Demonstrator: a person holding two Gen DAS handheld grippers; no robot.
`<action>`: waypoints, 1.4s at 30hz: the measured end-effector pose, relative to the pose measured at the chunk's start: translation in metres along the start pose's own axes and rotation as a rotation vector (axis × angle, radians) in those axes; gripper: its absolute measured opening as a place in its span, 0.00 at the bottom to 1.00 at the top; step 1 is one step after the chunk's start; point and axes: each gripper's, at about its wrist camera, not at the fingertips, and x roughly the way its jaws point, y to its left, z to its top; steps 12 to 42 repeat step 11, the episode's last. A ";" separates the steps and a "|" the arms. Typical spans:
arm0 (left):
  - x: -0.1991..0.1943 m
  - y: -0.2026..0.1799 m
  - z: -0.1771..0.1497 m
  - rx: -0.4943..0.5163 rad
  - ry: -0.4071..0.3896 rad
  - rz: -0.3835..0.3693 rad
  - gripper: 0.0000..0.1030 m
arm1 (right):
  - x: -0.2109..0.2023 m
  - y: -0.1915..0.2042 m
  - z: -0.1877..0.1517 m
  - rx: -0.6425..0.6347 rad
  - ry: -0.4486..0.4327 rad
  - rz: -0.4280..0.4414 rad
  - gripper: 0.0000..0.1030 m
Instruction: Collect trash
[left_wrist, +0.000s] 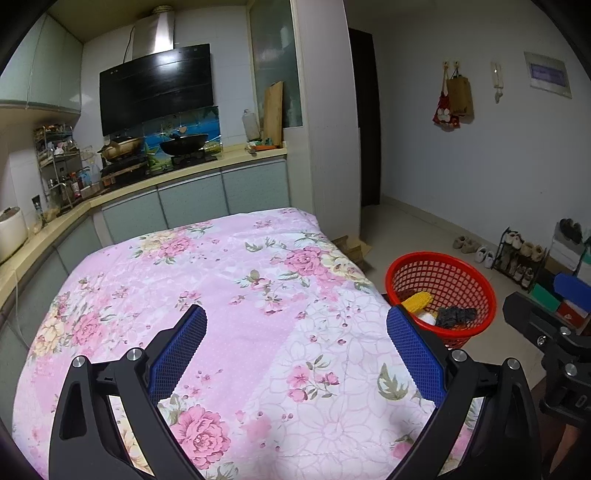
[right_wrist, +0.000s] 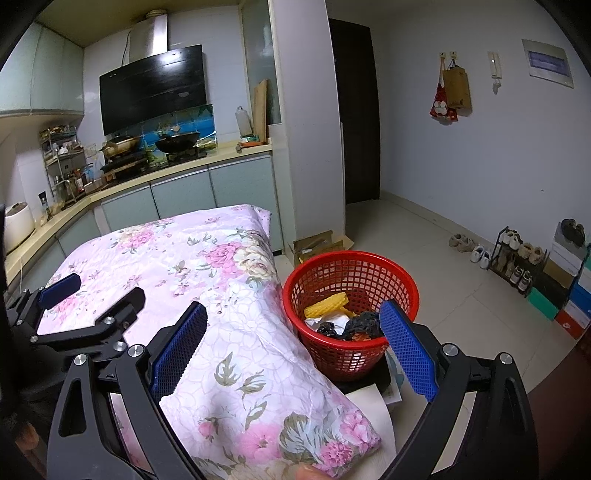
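Trash fills round red lattice-walled plastic basket (right_wrist: 351, 295).

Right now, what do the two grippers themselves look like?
Both match. The left gripper and right gripper each have two black, angular fingers with triangular cut-outs and round silver bolt heads. The inner pads are bright blue with a fine mesh-like texture. No cables, markings or sleeves are visible.
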 end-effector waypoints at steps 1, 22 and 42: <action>-0.001 0.003 0.000 -0.009 0.001 -0.011 0.92 | -0.001 0.000 -0.002 -0.003 0.003 -0.005 0.89; -0.007 0.073 -0.010 -0.133 0.019 0.094 0.92 | 0.001 0.062 -0.079 -0.169 0.011 0.164 0.89; -0.007 0.073 -0.010 -0.133 0.019 0.094 0.92 | 0.001 0.062 -0.079 -0.169 0.011 0.164 0.89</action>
